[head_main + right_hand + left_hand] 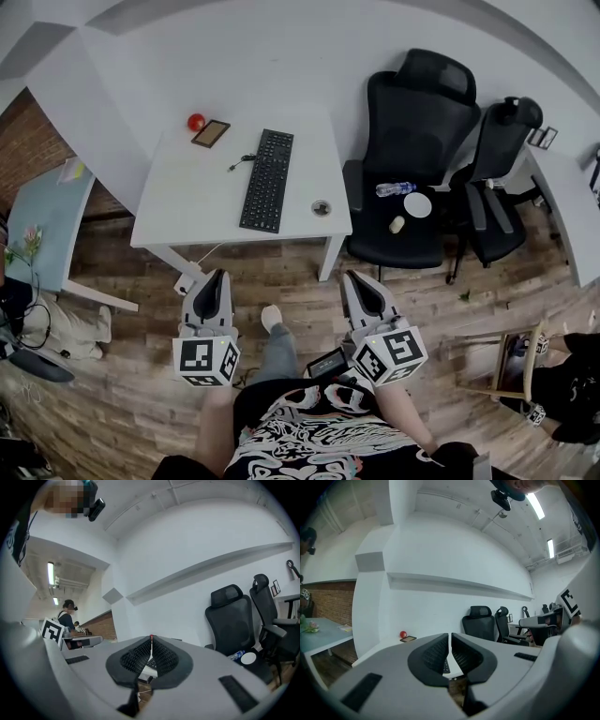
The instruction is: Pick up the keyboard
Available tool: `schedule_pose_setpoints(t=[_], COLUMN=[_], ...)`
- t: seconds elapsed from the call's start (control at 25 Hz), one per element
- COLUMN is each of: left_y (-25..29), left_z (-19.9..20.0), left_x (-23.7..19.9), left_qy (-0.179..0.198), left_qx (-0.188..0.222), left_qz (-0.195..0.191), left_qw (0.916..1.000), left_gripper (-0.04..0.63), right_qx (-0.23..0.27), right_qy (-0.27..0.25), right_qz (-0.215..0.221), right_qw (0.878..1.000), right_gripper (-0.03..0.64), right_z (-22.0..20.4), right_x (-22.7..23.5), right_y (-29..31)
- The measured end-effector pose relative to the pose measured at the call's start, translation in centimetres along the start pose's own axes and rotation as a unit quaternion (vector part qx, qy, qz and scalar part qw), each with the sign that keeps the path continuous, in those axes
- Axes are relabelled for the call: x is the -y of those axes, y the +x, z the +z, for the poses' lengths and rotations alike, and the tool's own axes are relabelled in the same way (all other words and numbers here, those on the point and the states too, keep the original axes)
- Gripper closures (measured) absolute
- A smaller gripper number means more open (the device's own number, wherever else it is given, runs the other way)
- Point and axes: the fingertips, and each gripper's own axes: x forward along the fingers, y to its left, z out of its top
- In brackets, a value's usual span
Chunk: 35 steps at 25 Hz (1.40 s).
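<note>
Well, side table: a pale blue side table (52, 211) stood at the far left, apart from the white desk.
Red ball: a small red ball (196, 122) lay at the desk's far left corner, just beside a dark tablet (211, 133).
White desk: the white desk (187, 202) stood against the white wall, ahead of the person.
Left gripper: the left gripper (217, 276) was held over the wooden floor (122, 375), short of the desk's near edge. Its jaws were closed together with nothing between them, and it touched nothing.
Keyboard: the black keyboard (266, 180) lay flat near the middle of the desk, its long side running away from the person. Its cable (240, 162) curled off its far left end. Both grippers were well apart from it.
Round object: a small round object (321, 208) sat on the desk just right of the keyboard; what it was could not be told.
Right gripper: the right gripper (357, 278) was held level over the floor, near the desk's right leg. Its pads were pressed together and empty.
Office chairs: two black office chairs (412, 159) stood right of the desk. The nearer seat carried a plastic bottle (395, 188) and a white disc (418, 204).
</note>
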Motion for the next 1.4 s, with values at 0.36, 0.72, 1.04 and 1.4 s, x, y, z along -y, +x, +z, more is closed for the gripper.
schedule_pose_setpoints(t=[0.36, 0.72, 1.04, 1.4], left_y=[8.0, 18.6, 25.9, 32.1], left_z=[0.1, 0.4, -0.3, -1.0], left_x=[-3.2, -9.4, -13.0, -16.1], left_qy=[0.004, 0.000, -0.011, -0.020], left_qx=[-0.010, -0.021, -0.036, -0.041], left_qz=[-0.011, -0.035, -0.077, -0.124], left_qw=[0.9999, 0.9992, 0.9964, 0.9912], left_gripper=[0.561, 0.561, 0.561, 0.561], right_qx=[-0.015, -0.037, -0.053, -0.076], right_qy=[-0.003, -0.012, -0.021, -0.053], right_qz=[-0.012, -0.030, -0.050, -0.067], right_qw=[1.000, 0.999, 0.997, 0.993], right_gripper=[0.586, 0.586, 0.586, 0.586], right_z=[0.4, 0.7, 0.2, -1.0], right_x=[3.2, 5.2, 6.7, 6.4], right_y=[7.3, 17.7, 25.3, 32.7])
